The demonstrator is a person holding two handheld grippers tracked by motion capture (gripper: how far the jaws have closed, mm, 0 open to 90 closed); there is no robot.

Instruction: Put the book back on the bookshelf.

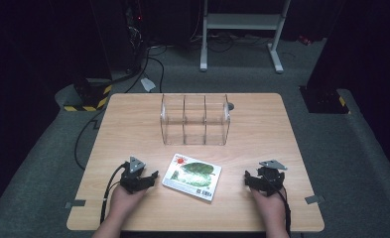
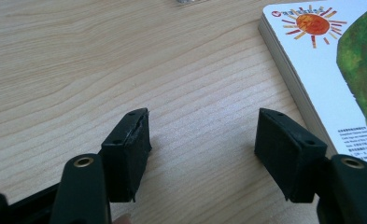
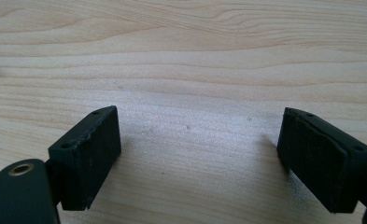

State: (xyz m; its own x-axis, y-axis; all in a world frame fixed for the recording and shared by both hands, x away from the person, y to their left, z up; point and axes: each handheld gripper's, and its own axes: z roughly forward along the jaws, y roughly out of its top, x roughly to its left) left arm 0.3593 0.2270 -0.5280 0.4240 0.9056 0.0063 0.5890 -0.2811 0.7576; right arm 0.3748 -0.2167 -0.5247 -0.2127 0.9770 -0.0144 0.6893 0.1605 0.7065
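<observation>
While flat on the table [image 1: 133, 124] between both hands, book [image 1: 191, 177] nearer left gripper [image 1: 142, 179] (jaws spread, empty), just to its right; right gripper [image 1: 258, 181] likewise released, farther off.

1. the book [image 2: 330, 70] has small red letters at the top of its cover, by the sun picture, too blurry to read.
2. tiny black lines of print sit low on the cover, too small to read.

Black tool [image 1: 155, 177], brass screws, grey plate [image 1: 136, 164]
</observation>
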